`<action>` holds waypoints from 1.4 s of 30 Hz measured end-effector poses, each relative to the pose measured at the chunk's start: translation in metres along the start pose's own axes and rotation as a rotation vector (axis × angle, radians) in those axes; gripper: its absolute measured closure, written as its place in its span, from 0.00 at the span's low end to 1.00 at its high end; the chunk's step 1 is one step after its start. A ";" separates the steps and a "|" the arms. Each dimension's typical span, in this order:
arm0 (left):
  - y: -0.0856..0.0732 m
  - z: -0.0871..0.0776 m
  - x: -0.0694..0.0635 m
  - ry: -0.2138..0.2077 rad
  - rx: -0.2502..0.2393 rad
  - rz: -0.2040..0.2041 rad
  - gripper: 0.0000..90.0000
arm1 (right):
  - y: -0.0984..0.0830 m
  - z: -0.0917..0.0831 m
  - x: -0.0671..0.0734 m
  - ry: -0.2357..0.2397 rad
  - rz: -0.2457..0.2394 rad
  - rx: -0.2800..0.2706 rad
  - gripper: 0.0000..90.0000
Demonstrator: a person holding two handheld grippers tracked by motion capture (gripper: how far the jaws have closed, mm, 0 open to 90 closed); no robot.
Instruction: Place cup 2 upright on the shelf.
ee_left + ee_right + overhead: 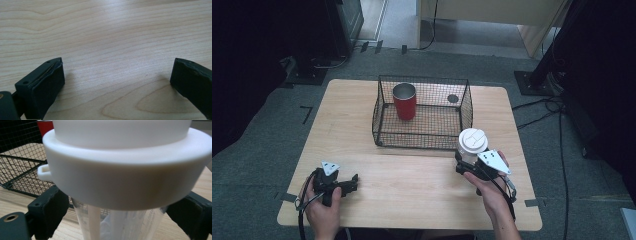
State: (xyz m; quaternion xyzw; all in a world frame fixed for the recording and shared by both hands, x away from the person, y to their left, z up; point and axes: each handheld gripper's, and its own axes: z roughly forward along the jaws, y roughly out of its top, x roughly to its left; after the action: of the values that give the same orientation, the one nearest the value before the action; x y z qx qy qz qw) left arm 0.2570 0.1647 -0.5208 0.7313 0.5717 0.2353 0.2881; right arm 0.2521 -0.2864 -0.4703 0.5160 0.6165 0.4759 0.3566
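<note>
The left gripper [348, 184] rests low, jaws apart over bare surface [112, 37]. The right gripper [465, 162] has its jaws clamped on the clear white-lidded tumbler [472, 145] beside the wire basket [424, 135]; gripped just under the lid, it could slip or tip against the mesh.

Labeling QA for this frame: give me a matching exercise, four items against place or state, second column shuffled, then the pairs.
Column one:
1. red cup
2. clear cup with white lid
3. left tool
4. wire basket

Column two:
A. open over bare table wood
B. between the right tool's jaws, at the table's right side
C. upright inside the basket
D. at the back middle of the table

Pairs: 1-C, 2-B, 3-A, 4-D
</note>
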 end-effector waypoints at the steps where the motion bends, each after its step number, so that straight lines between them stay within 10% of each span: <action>1: 0.000 0.000 0.000 0.000 0.000 0.000 0.00 | 0.000 0.000 0.000 -0.004 -0.003 -0.001 0.11; 18: 0.000 0.000 0.000 0.000 0.000 0.000 0.00 | -0.002 -0.004 0.003 -0.014 0.010 -0.058 0.18; 42: 0.000 0.000 0.000 0.000 -0.003 -0.002 0.00 | 0.038 -0.026 0.027 0.025 0.002 -0.316 0.18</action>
State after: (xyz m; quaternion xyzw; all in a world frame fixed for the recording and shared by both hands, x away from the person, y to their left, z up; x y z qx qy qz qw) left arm 0.2572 0.1645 -0.5209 0.7303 0.5721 0.2360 0.2893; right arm 0.2335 -0.2654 -0.4256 0.4480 0.5378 0.5738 0.4253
